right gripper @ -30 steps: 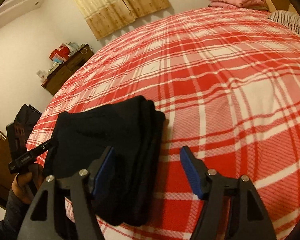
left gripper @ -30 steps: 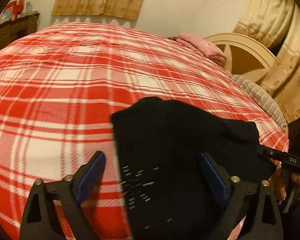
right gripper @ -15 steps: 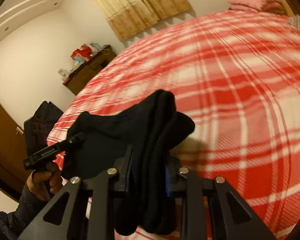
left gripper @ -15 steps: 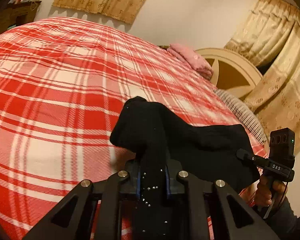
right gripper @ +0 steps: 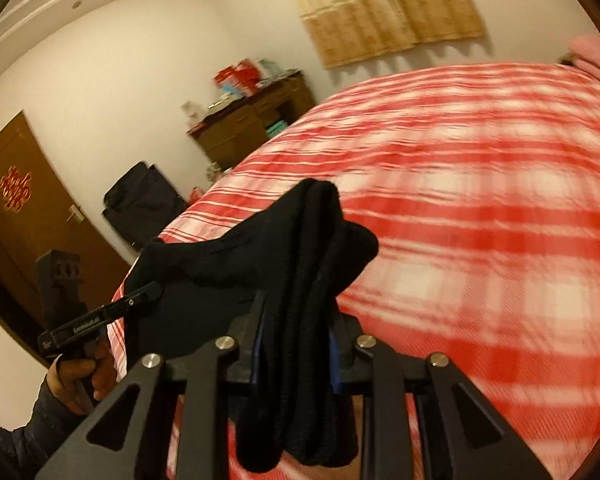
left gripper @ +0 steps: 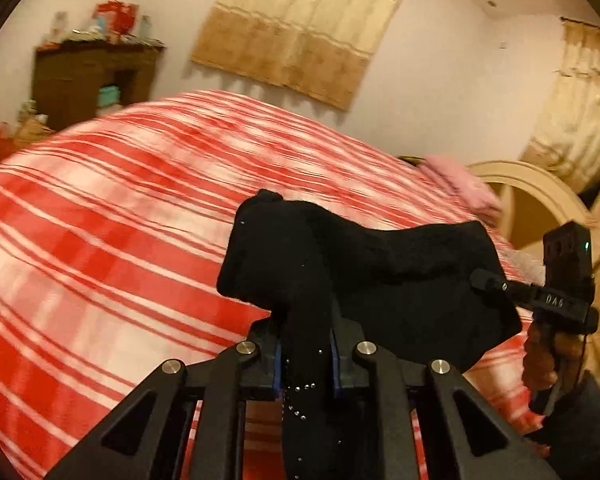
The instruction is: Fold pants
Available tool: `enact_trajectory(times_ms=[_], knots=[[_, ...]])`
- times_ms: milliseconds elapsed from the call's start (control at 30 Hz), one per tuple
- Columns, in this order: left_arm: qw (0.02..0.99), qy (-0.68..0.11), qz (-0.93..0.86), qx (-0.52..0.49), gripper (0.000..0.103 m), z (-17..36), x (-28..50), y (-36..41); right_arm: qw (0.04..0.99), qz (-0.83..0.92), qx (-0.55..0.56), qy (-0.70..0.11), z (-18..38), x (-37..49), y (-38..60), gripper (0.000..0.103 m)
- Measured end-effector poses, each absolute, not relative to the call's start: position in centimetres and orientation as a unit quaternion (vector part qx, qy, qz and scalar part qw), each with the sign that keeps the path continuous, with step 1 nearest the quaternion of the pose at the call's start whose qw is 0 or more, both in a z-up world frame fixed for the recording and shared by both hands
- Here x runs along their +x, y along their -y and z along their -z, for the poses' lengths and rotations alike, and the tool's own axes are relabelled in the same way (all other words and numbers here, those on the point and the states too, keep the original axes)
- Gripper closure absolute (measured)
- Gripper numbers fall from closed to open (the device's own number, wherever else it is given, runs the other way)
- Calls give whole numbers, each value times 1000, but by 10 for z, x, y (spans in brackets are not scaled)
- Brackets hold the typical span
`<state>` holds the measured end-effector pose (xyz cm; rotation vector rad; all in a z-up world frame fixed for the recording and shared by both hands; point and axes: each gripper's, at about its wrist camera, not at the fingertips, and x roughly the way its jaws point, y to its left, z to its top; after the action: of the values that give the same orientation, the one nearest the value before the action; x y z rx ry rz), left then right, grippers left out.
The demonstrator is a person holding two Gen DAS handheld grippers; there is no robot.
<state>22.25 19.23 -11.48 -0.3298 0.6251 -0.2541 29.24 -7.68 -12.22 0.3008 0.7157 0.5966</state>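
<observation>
Left wrist view: the left tongs [left gripper: 305, 354] are clenched on a fold of the black pants [left gripper: 380, 276], which bunch just ahead and hang below, lifted off the plaid bed [left gripper: 100, 240]. Right wrist view: the right tongs [right gripper: 296, 336] grip the pants' thick folded edge [right gripper: 312, 264], angled downward.

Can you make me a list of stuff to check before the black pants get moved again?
1. Left hand-held gripper pinching the black pants: ok, blue pads squeeze the cloth.
2. Right hand-held gripper pinching the pants: ok, the thick fold sits between its pads.
3. Pants lifted off the plaid bed: cannot tell, lower cloth is hidden.
4. Cloth between the grippers straight: not ok, it sags.
5. Room on the bed ahead: ok.
</observation>
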Motion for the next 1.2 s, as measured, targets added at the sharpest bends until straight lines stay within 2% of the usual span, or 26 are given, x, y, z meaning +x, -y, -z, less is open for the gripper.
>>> enact_trajectory(times_ms=[267,367,400,433,500,567,633,800,1067,1200], knots=[[926,-339,75,-148,85,157,240,-220,864,-307,126,-378,157,356,13,76],[929,-343,56,-126,64,166,245,-214,856,-302,142,-396,173,367,17,75],[930,-348,43,-115,50,169,247,-213,854,-300,144,-400,174,370,15,73],[931,-347,37,-109,44,170,248,-212,854,-293,145,-406,179,372,17,71],[933,-343,26,-105,36,175,248,-215,851,-274,153,-422,189,377,23,51],[932,-341,27,-122,34,179,246,-220,840,-269,181,-434,200,383,34,44],[932,-340,27,-124,34,179,244,-221,833,-281,206,-430,204,383,44,44],[933,-341,11,-116,33,179,239,-219,842,-271,189,-426,200,377,40,44],[932,-345,-7,-113,26,177,228,-218,842,-260,209,-424,201,369,53,44],[930,-352,-25,-104,18,174,218,-220,860,-234,187,-414,195,355,59,34]])
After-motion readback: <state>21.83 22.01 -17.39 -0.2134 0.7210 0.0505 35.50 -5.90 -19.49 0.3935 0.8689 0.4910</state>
